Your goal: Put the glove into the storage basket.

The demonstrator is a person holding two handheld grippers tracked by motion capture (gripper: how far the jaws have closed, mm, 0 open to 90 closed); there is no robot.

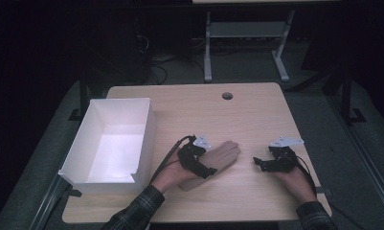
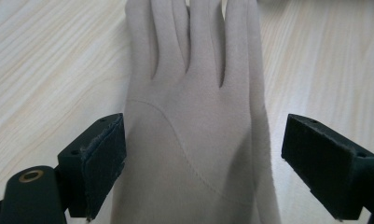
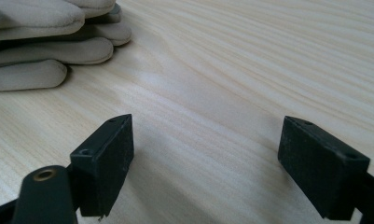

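Note:
A beige fabric glove lies flat on the light wooden table, its fingers pointing right and away from the person. My left gripper rests over the glove's cuff end. In the left gripper view the glove lies between the two spread black jaws of the left gripper, and the pads do not press on it. My right gripper stands to the right of the glove, open over bare wood. In the right gripper view the right gripper holds nothing, and the glove's fingertips lie at the upper left.
A white open box stands at the table's left edge, with nothing visible inside. A round cable hole sits near the far edge. Beyond the table, a second desk's metal frame and cables stand on the dark floor.

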